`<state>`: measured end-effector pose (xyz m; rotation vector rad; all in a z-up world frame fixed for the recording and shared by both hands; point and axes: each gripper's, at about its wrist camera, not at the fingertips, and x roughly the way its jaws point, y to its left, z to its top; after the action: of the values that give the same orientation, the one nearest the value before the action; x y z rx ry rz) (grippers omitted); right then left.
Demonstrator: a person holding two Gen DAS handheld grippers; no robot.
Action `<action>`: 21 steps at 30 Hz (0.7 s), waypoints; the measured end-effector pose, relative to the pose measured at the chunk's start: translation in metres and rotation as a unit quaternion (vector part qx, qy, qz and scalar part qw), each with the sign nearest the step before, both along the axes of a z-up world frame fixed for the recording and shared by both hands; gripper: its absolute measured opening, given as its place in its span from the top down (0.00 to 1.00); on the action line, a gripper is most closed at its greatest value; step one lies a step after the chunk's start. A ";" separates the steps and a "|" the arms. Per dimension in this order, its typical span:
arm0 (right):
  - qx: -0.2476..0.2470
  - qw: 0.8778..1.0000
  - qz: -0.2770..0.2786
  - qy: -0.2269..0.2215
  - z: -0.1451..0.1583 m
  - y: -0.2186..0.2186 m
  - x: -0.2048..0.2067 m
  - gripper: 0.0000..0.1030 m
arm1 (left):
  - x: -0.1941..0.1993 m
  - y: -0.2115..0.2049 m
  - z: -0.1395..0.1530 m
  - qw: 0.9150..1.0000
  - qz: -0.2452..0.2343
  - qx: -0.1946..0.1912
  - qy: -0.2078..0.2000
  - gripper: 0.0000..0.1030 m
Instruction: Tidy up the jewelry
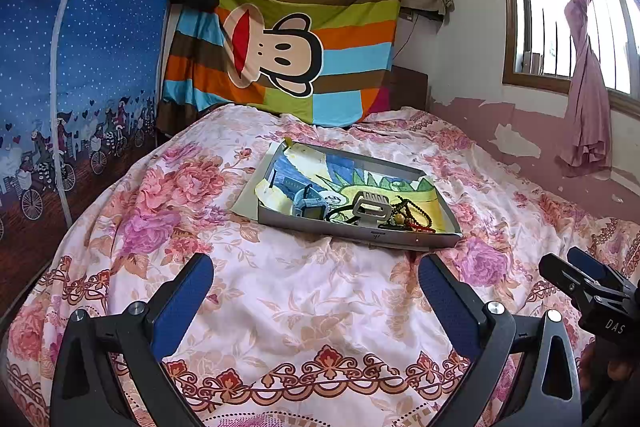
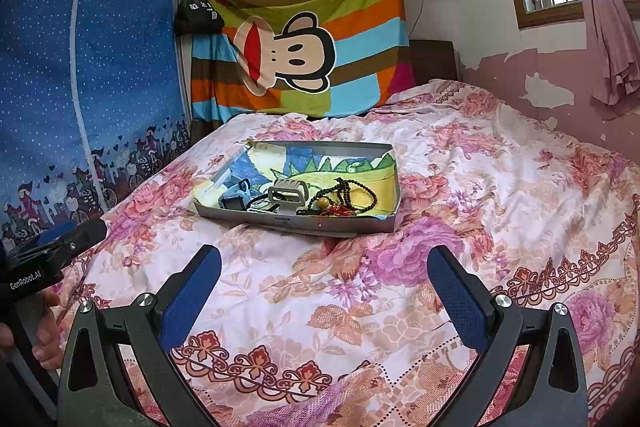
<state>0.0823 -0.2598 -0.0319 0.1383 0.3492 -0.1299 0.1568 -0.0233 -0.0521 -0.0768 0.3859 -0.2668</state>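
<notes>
1. Two grippers, our left gripper and right gripper, hover with jaws released, empty, above the floral bed.
2. Ahead, the shallow grey cardboard tray holds dark beaded necklaces.

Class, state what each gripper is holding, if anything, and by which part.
Nothing is held. The left gripper and right gripper hover open over the bedspread, short of the tray.

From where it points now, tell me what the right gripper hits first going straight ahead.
Probably the near wall of the grey tray, past a stretch of bare floral bedspread. The right gripper is open and empty. Depth is unclear; angled lower, it would meet the bedspread first.
</notes>
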 end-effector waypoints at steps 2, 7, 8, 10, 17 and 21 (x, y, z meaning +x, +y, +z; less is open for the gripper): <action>0.000 1.000 0.000 0.000 0.000 0.000 0.000 0.02 | 0.000 0.000 0.000 1.000 0.000 0.000 0.000 0.00; 0.000 1.000 0.000 0.000 0.001 0.000 -0.001 0.02 | 0.000 0.000 0.000 1.000 0.000 0.000 0.000 0.00; 0.000 1.000 0.000 0.000 0.000 0.000 0.000 0.02 | 0.000 0.000 0.000 1.000 0.000 0.000 0.000 0.00; 0.000 1.000 0.000 0.000 0.001 0.000 0.000 0.02 | 0.000 0.000 0.000 1.000 0.000 0.000 0.000 0.00; 0.000 1.000 0.001 0.001 0.000 0.001 0.000 0.02 | 0.000 0.000 0.000 1.000 0.000 0.000 0.001 0.00; -0.001 1.000 0.001 0.001 -0.001 0.001 0.000 0.02 | 0.000 0.000 0.000 1.000 0.000 0.000 0.001 0.00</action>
<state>0.0823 -0.2586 -0.0326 0.1364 0.3521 -0.1279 0.1572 -0.0232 -0.0521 -0.0766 0.3872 -0.2665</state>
